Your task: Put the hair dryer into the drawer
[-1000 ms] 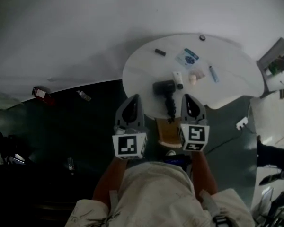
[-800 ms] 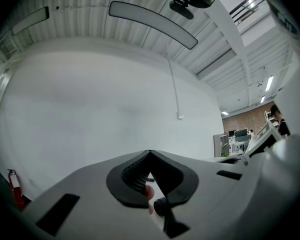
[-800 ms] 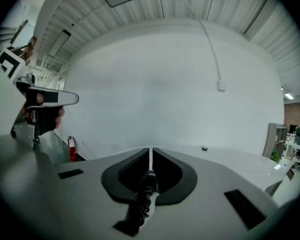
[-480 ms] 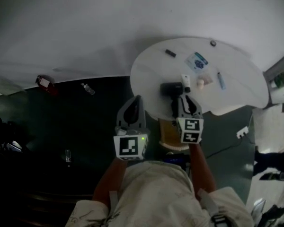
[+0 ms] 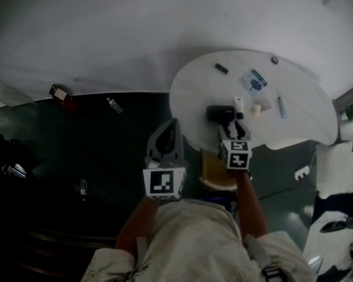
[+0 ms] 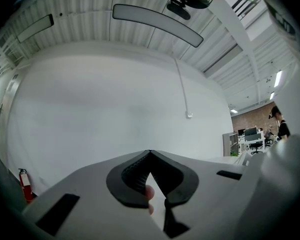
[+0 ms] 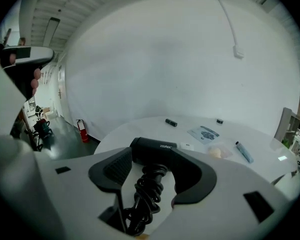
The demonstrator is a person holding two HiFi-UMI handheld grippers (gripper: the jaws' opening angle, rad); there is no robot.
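One round white table [image 5: 294, 122] stood on a dark floor [image 5: 106, 151] by a white wall [image 5: 135, 34], with a red fire extinguisher [image 5: 60, 93] at the wall's foot. The black hair dryer [image 5: 219, 113] lay on that table. Only the right gripper view showed its coiled cord [image 7: 147, 194] between the jaws of the right gripper [image 7: 152, 171], which had just been opening and stood clear of it. The left gripper [image 6: 150, 156] was clenched, empty.

White wall [image 5: 106, 28] fills the upper frame. Dark floor [image 5: 94, 145] lies below it, left. Round white counter [image 5: 306, 122] stands at right centre. Red fire extinguisher [image 5: 60, 93] sits at the wall base, left.
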